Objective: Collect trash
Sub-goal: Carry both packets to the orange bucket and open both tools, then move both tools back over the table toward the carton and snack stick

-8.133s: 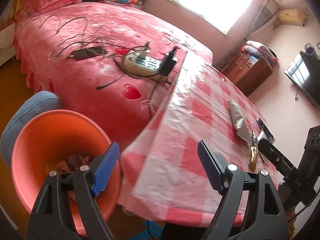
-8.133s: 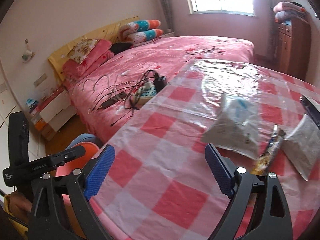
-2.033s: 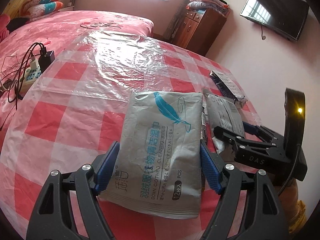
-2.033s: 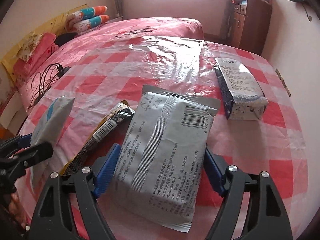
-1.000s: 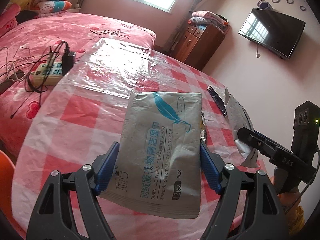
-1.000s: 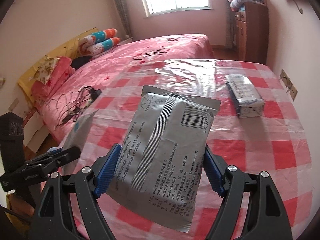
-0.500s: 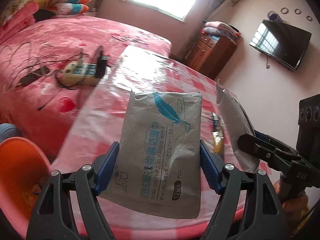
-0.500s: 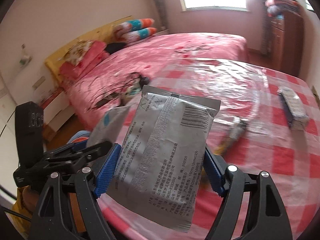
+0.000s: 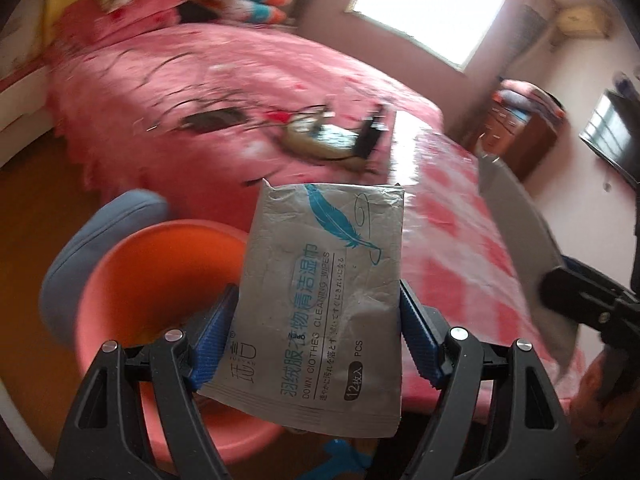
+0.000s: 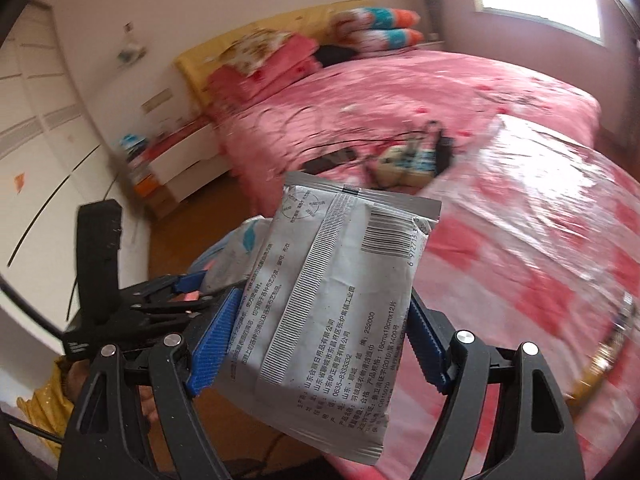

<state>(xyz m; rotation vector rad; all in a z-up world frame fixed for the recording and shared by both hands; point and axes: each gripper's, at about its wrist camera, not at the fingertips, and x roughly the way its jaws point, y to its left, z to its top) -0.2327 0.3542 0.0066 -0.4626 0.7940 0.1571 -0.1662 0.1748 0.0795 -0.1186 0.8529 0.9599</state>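
Note:
My left gripper (image 9: 316,332) is shut on a grey wipes packet with a blue feather print (image 9: 324,276) and holds it in the air, just right of the orange trash basin (image 9: 160,280) that stands on the floor by the table. My right gripper (image 10: 320,340) is shut on a second grey packet with a barcode (image 10: 340,300), held up over the table's edge. The right gripper with its packet (image 9: 516,248) shows at the right of the left wrist view. The left gripper (image 10: 132,312) shows low left in the right wrist view.
The table with the red-checked plastic cover (image 9: 452,232) is right of the basin. A yellow wrapper (image 10: 600,356) lies on the table at the right. A blue stool (image 9: 104,224) is behind the basin. A pink bed (image 10: 400,108) carries a power strip (image 10: 408,158) and cables.
Both grippers have swung left, off the table toward the floor side, each still holding its packet. The orange basin has come into full view under the left packet.

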